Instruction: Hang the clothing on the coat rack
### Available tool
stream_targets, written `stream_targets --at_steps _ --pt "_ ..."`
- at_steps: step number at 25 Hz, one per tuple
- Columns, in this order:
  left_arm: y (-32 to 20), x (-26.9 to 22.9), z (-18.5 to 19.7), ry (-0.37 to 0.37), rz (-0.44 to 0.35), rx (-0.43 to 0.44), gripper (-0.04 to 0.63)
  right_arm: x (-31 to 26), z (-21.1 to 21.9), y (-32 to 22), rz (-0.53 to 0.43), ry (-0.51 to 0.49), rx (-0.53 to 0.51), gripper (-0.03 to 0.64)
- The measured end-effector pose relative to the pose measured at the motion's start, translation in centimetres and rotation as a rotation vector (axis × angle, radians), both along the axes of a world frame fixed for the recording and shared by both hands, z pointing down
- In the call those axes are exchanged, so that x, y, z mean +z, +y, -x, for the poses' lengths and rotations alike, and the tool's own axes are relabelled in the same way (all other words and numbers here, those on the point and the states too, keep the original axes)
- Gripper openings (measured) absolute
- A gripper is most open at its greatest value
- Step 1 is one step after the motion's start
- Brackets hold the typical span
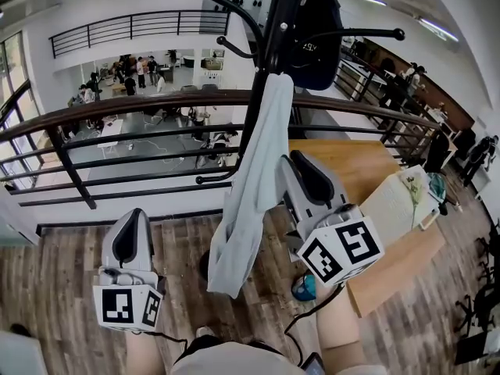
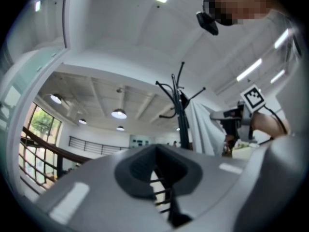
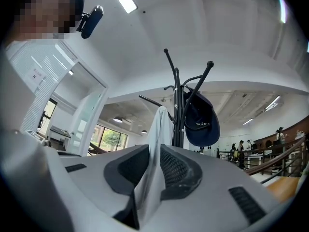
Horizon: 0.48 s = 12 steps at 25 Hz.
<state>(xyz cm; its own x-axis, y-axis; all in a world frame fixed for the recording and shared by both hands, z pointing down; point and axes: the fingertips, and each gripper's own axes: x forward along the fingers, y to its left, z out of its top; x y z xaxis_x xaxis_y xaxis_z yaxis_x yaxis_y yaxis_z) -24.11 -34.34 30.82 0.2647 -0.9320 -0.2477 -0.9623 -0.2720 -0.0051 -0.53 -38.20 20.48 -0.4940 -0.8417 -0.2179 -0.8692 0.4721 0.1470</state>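
Observation:
A black coat rack (image 1: 273,37) stands before the railing. A pale grey-blue garment (image 1: 250,186) hangs from one of its arms, and a dark cap (image 1: 312,45) sits higher up. My right gripper (image 1: 291,162) is right beside the garment. In the right gripper view the cloth (image 3: 159,129) runs down between the jaws of that gripper (image 3: 155,151), which stand apart and do not pinch it. My left gripper (image 1: 134,216) is low at the left, away from the rack, shut and empty. The left gripper view shows the rack (image 2: 179,110) and the garment (image 2: 200,124) off to the right.
A dark-railed balustrade (image 1: 156,104) runs behind the rack, with a lower floor and people beyond it. A wooden table (image 1: 351,162) with papers stands to the right. Wood-plank floor (image 1: 62,264) lies underfoot, and a small blue object (image 1: 305,287) lies near the rack's foot.

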Motion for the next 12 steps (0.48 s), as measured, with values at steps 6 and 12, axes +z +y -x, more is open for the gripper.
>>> stream_targets --at_steps 6,12 --pt "1.8 -0.4 -2.4 -0.013 0.001 -0.017 0.009 1.5 -2.4 1.9 0.01 0.011 -0.006 0.001" --pt "3.1 -0.1 -4.4 -0.019 -0.005 -0.025 0.009 3.7 -4.3 3.4 0.018 0.03 -0.003 0.0"
